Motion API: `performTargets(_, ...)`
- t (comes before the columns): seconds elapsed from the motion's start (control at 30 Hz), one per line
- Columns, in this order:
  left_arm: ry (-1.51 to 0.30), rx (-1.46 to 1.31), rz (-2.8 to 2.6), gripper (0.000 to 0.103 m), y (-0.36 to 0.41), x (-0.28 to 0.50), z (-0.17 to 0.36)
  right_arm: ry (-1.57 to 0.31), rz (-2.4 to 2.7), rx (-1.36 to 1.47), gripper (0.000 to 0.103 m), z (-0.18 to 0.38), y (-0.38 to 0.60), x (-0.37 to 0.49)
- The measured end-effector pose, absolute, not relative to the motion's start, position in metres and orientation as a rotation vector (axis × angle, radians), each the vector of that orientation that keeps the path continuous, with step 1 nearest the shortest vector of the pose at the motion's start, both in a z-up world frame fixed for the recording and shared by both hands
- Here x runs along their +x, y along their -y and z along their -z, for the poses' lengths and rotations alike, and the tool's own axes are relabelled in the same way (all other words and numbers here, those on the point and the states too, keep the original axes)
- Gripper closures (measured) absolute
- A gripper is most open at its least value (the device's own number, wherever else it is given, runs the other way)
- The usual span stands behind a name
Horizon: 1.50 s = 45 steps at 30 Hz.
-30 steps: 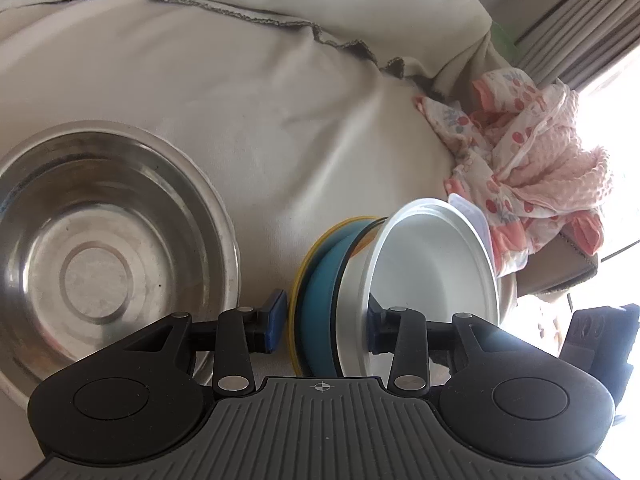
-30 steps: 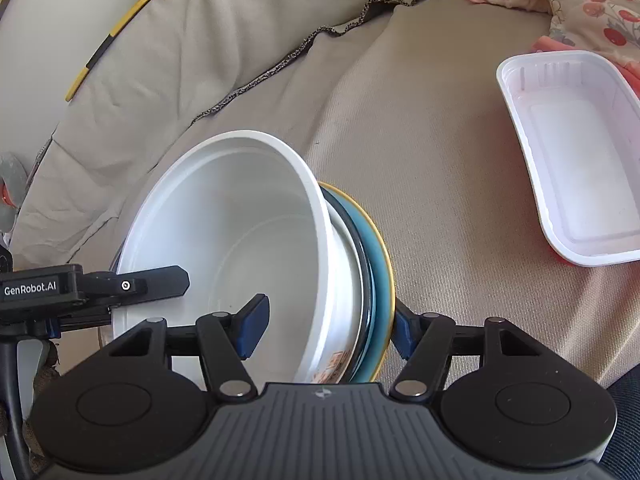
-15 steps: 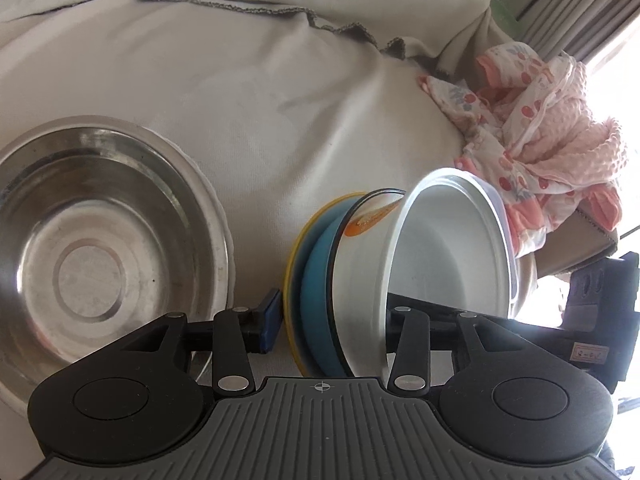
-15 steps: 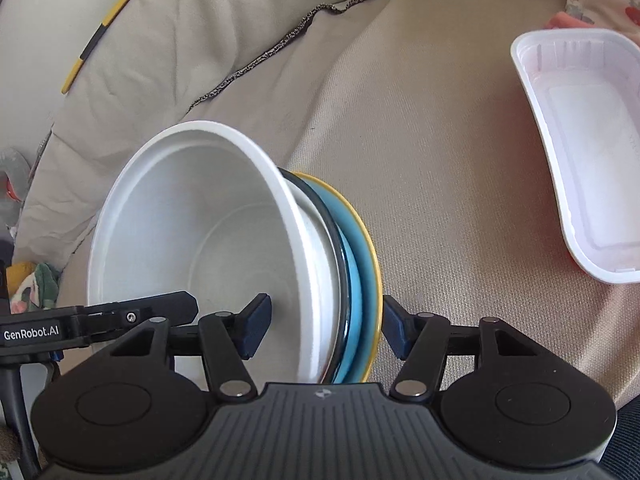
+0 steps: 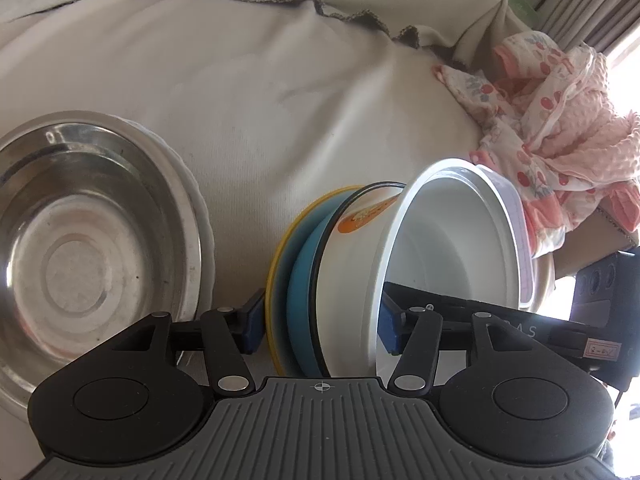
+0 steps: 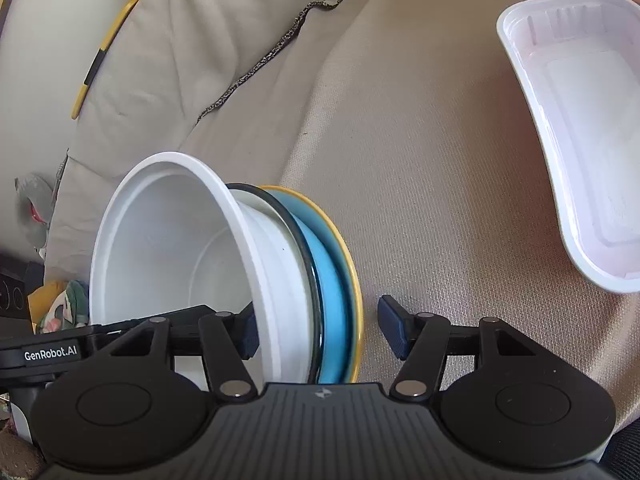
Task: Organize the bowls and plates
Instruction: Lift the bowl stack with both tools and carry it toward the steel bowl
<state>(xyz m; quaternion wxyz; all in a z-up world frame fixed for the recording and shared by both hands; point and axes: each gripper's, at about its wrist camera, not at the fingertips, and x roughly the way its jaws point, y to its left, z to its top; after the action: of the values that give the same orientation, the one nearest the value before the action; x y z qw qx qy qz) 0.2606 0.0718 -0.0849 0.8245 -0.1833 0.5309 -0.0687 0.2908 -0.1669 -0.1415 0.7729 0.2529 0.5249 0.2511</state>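
1. Landmark: the round stainless-steel basin (image 5: pixel 80 240) on the beige cloth cover (image 5: pixel 280 100). The task's stack stands on edge to the right of the basin, near it but not touching.
2. Stack, counted away from the basin: yellow-rimmed plate (image 5: pixel 276 264), blue plate (image 5: pixel 300 280), white enamel bowl with a black rim and an orange print (image 5: pixel 360 216), deep white plastic bowl (image 5: pixel 452 240).
3. Change: a second ago the plastic bowl sits tight in the enamel bowl. Now its rim leans away from the basin and the orange print shows, so the stack fans wider.
4. Left gripper (image 5: pixel 320 326): the jaws have just been opening with the whole stack between them. One pad lies at the yellow plate, the other at the plastic bowl's rim. We cannot tell whether they still press.
5. Right gripper (image 6: pixel 320 330): the jaws have narrowed a little, yet they stand apart. One pad is inside the plastic bowl and the other is clear of the yellow rim, with cloth showing between.
6. Reading: we judge the two-handed hold is loosening for a set-down beside the basin. An on-edge, fanning stack may topple or slide apart.
7. The white rectangular plastic tray (image 6: pixel 580 120), beyond the stack from the basin, is not yet sorted.
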Motion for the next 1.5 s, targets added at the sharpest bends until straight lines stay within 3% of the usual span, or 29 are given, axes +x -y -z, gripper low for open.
performTargets(0.2, -1.163, -0.379, 0.112, 0.040, -0.067, 0.268, 0.083, -1.156, -0.569, 0.444, 0.043, 0.132, 0.159, 0.298)
performTargets(0.37, -1.162, -0.325, 0.103, 0.026, -0.055, 0.269, 0.085, -1.185, -0.577, 0.435, 0.043, 0.130, 0.157, 0.303)
performTargets(1.5, -1.152, -0.369, 0.128, 0.028, -0.065, 0.257, 0.090, -1.226, -0.641, 0.399, 0.048, 0.128, 0.153, 0.294)
